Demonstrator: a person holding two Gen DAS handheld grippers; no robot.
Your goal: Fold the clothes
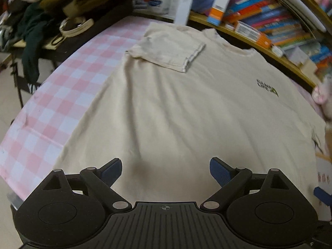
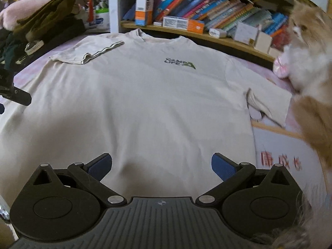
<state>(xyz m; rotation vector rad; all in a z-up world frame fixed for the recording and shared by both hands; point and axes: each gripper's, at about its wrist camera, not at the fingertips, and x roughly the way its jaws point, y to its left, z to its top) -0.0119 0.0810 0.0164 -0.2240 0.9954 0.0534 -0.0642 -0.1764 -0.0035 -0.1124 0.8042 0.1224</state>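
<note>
A cream T-shirt [image 1: 176,103] [image 2: 134,103] lies flat, front up, on the pink checked table cover [image 1: 51,103], collar toward the shelves. Its left sleeve [image 1: 168,47] [image 2: 87,51] is folded in over the chest; the right sleeve [image 2: 267,99] lies spread out. A small dark logo [image 1: 267,89] [image 2: 180,62] marks the chest. My left gripper [image 1: 166,172] hovers open over the hem, nothing between its blue pads. My right gripper [image 2: 161,166] is open too, above the hem further right. Part of the left gripper [image 2: 14,95] shows at the right wrist view's left edge.
A fluffy orange-and-white cat [image 2: 311,66] sits at the shirt's right side, close to the right sleeve. A bookshelf [image 2: 207,6] runs along the far edge. Piled dark clothes [image 1: 41,20] lie at the left. A white sheet with red print [image 2: 286,157] lies right of the hem.
</note>
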